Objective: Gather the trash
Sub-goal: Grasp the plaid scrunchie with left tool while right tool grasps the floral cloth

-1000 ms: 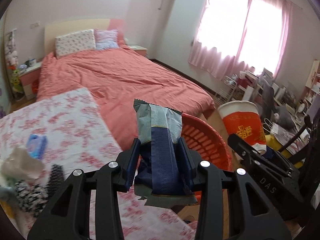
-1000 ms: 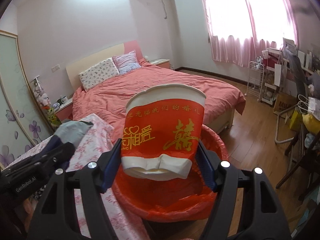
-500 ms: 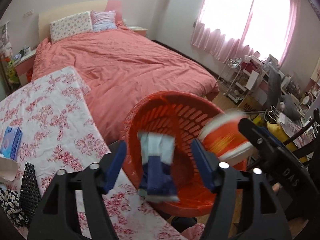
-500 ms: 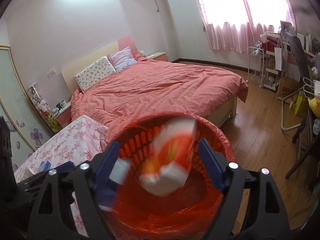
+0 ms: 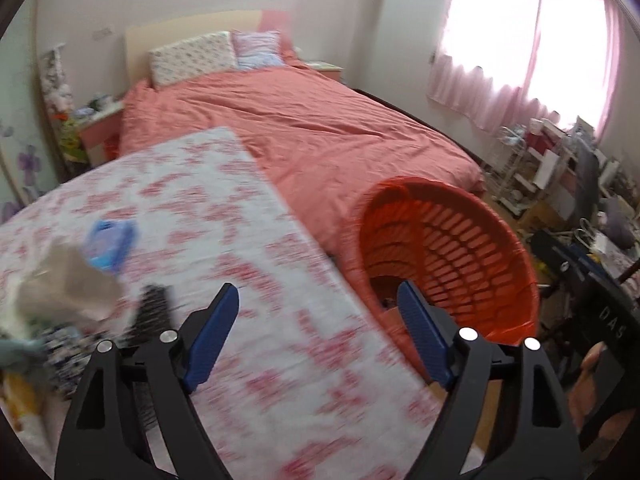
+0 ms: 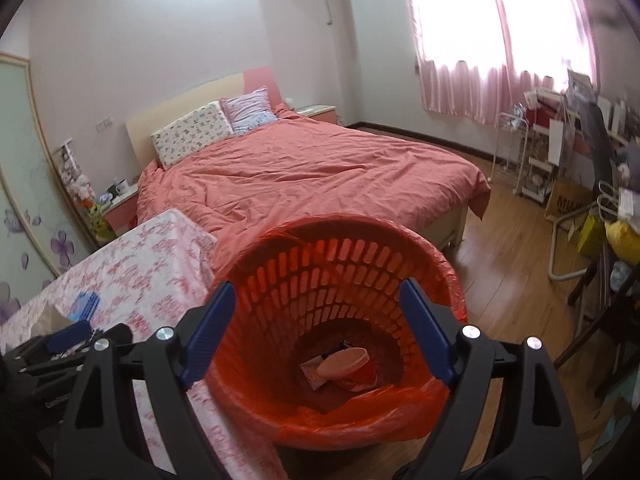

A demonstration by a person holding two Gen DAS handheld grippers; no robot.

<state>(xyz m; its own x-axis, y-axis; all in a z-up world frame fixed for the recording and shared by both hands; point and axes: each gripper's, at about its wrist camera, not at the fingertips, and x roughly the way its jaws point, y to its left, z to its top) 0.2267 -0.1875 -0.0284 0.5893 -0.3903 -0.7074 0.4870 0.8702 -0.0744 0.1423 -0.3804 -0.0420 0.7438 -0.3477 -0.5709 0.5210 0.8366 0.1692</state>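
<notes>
An orange slatted trash basket lined with an orange bag stands on the floor beside the floral-cloth table. A red paper cup and a wrapper lie at its bottom. My right gripper is open and empty right above the basket's mouth. My left gripper is open and empty over the table's right edge, with the basket to its right. On the table at the left lie a blue packet, crumpled paper and a black ridged object.
A bed with a pink cover stands behind the table and basket. Racks and clutter line the right wall under the curtained window. Wooden floor lies right of the basket. The right gripper's body shows at the left view's right edge.
Both grippers opened and dropped their loads: the blue wrapper and the red cup fell into the basket. The left gripper has since swung left toward the table.
</notes>
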